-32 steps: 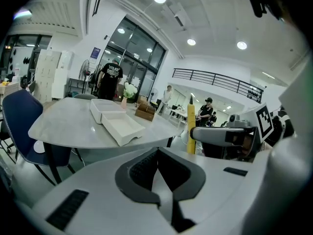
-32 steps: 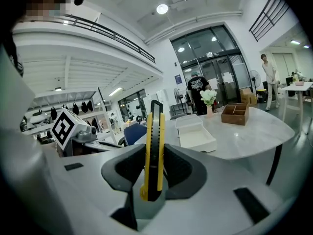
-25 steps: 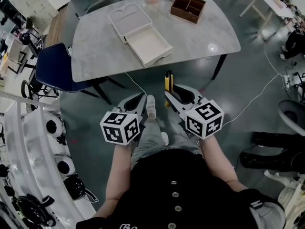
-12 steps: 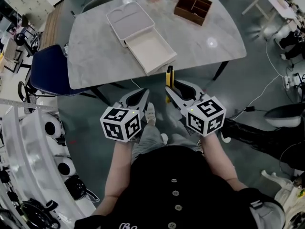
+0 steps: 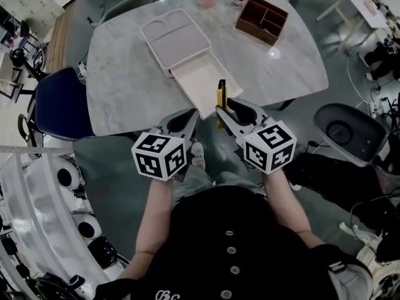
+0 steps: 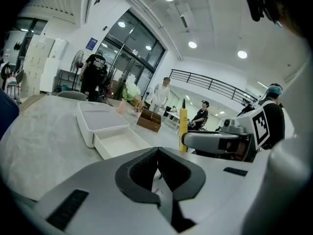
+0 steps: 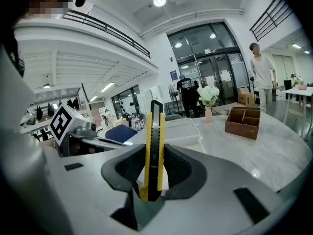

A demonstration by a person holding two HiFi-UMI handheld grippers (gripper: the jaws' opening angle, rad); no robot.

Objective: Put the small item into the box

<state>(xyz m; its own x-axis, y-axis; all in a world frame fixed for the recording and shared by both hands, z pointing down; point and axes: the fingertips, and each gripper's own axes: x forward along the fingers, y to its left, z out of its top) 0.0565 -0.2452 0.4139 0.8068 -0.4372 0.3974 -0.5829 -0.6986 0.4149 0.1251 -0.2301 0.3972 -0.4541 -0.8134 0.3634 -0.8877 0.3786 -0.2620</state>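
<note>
The grey marbled surface (image 5: 125, 74) is wide, so the first risk is plain aim. The white box (image 5: 174, 33) lies at a slant on it, and its open drawer (image 5: 201, 80) juts toward the near edge, empty but not a generous target. A release made short would drop the item onto the surface or past its edge to the floor (image 5: 112, 161).

The wooden divided tray (image 5: 262, 19) stands well apart at the far side (a wrong destination only if the box is misread).

The left hand-held gripper (image 6: 157, 153) has its jaws together with nothing between them, close beside the right one. Swung inward, it could knock the drawer or its neighbour.

The right hand-held gripper (image 7: 152, 166) is clamped on the yellow utility knife (image 7: 155, 131). The knife stands upright in the pads, gripped by its lower part with most of its length above them, just at the surface's near edge. That tall, low grip is the main worry, since the knife may pivot or slide in the pads. Let go upright, it would likely tip and catch the drawer's front wall instead of lying flat inside.
</note>
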